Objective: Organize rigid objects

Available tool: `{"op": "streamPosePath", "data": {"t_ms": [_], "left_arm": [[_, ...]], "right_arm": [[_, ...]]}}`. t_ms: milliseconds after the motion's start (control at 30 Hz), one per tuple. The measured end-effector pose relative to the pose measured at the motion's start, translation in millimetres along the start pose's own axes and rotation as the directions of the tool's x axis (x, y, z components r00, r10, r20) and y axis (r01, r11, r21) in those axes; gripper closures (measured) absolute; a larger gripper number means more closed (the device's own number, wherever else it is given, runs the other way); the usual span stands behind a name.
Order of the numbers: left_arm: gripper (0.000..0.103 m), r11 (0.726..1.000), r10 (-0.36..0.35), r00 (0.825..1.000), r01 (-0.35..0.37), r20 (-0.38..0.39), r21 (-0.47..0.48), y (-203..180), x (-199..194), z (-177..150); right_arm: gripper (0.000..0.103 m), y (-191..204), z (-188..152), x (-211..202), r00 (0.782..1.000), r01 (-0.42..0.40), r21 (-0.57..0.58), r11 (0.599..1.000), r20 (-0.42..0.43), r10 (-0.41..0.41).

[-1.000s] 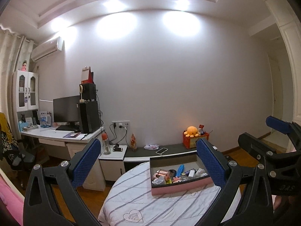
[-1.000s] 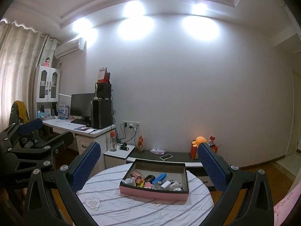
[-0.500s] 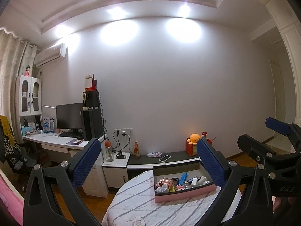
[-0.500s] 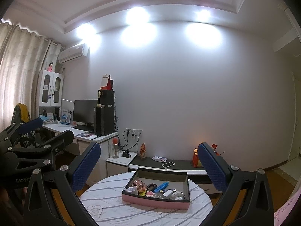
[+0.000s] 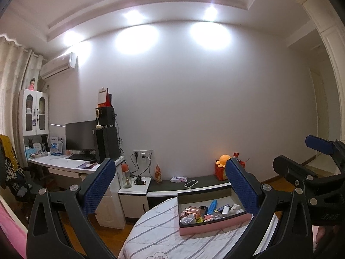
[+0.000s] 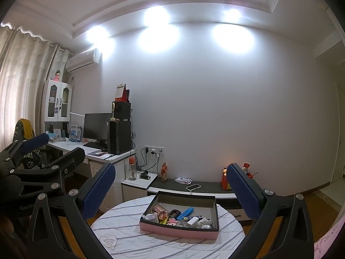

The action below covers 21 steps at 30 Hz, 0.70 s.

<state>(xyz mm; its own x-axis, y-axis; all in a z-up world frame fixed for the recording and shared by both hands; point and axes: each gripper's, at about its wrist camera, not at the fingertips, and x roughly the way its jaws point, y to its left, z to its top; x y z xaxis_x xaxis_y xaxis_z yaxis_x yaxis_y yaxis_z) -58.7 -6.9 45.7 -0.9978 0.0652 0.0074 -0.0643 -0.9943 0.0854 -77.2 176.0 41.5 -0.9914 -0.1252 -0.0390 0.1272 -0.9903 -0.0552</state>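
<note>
Hovering high and well back from the round table with its white, grey-striped cloth (image 6: 129, 246), both claws point at the far wall more than at the work. The left gripper (image 5: 172, 187) is spread wide with nothing between its blue-padded fingers (image 5: 98, 185); the right gripper (image 6: 172, 191) is likewise released and empty. Each shows in the other's view, off to the side, at about the same height.

The task's things — a jumble of small rigid objects (image 6: 179, 215) — lie inside the shallow pink-sided box with a dark rim (image 6: 179, 233), which sits on the table ahead of and below the right claw, roughly centred between its fingers. For the left claw the same box (image 5: 213, 226) lies lower and off toward its right finger. Among the pieces I can pick out a copper-coloured metal cup lying on its side (image 6: 160, 211), a blue oblong case (image 6: 185, 213) and a small white block (image 6: 193, 221); the rest are too small to name.

Judging the step: everything visible is already in the box and nothing loose shows on the cloth, so this fits either a pause ahead of sorting the contents or a retreat once they are gathered. Any further handling would call for lowering a claw and tilting it down toward the box.
</note>
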Motion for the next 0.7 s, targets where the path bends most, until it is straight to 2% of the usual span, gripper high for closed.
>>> {"op": "streamPosePath", "data": {"t_ms": [700], "left_arm": [[0.000,1.000,-0.006,1.000,0.006,-0.006,-0.002,3.1,3.8,-5.8]], "right_arm": [[0.000,2.0,-0.4,8.1,1.000,-0.016,0.006,1.000,-0.025,0.016]]}}
